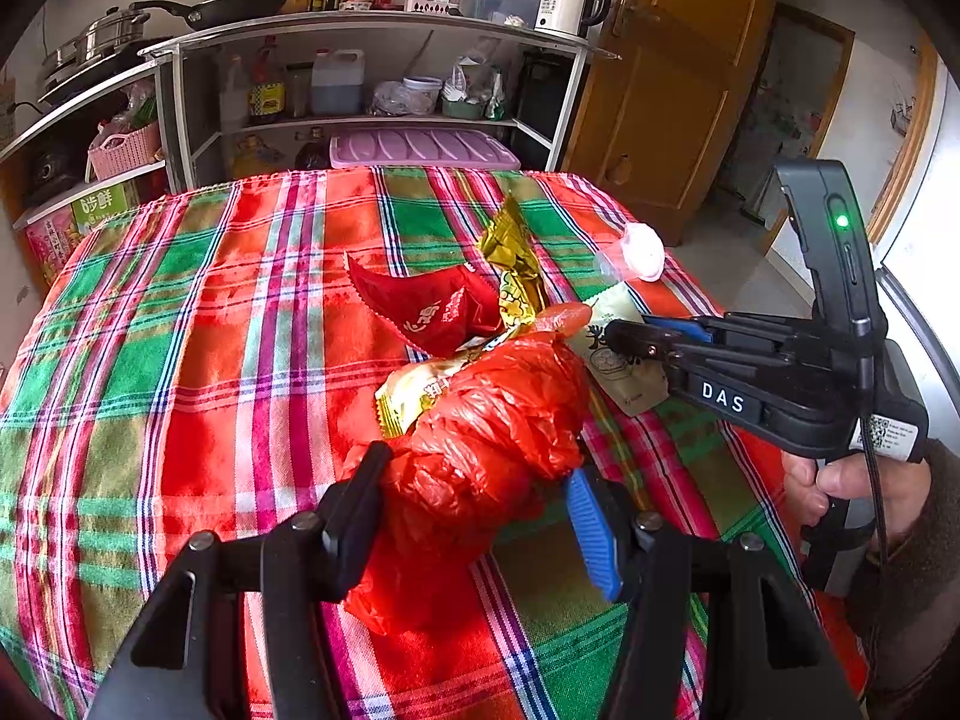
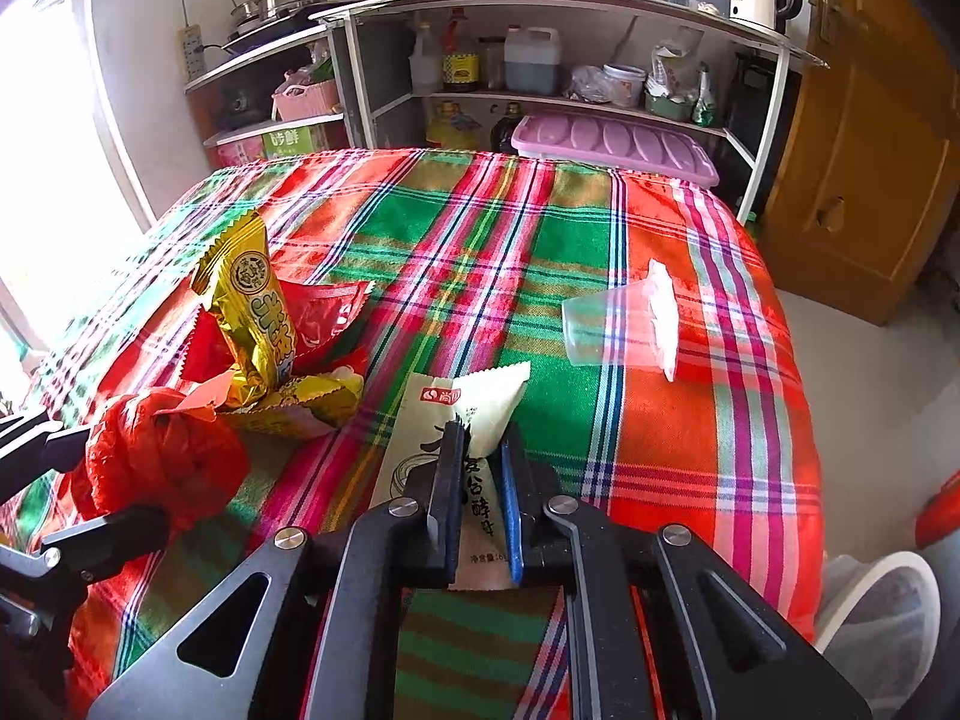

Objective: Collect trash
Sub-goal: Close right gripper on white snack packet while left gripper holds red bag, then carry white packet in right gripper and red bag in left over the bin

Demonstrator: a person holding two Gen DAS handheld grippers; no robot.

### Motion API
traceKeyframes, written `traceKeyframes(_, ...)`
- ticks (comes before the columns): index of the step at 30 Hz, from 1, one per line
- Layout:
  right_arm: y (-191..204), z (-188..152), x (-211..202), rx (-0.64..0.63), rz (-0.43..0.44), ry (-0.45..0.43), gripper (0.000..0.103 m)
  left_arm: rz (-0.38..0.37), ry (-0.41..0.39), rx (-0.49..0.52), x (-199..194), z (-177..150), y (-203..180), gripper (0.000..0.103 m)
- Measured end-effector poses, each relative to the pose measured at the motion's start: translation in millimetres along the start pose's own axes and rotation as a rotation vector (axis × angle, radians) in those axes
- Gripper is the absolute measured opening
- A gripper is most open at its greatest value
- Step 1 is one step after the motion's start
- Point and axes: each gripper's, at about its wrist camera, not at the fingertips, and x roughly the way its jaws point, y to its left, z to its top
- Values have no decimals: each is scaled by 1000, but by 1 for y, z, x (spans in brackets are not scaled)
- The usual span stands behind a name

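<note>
Strong daylight poured in from the window [image 2: 54,138] at the left of the right wrist view, where it burned out to plain white and washed the near wall pale. On the plaid cloth [image 2: 540,252] the colours stood vivid, almost oversaturated, with soft shadows falling beside the wrappers. The red plastic bag [image 1: 492,450] glared in the sun. Both fisheye pictures bent the shelf [image 1: 384,24] into a curve and darkened to black at the corners. The far shelves looked slightly soft; nearer things stayed sharp.
</note>
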Motion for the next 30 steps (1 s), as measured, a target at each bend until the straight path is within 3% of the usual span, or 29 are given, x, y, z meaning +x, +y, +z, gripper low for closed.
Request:
traceKeyframes(12, -3, -35, -51, 96, 33, -68, 11, 32, -38, 28, -16, -5, -18, 59)
traceKeyframes(30, -31, -88, -139, 240, -67, -200, 11, -17, -79, 125, -31, -6, -89, 59)
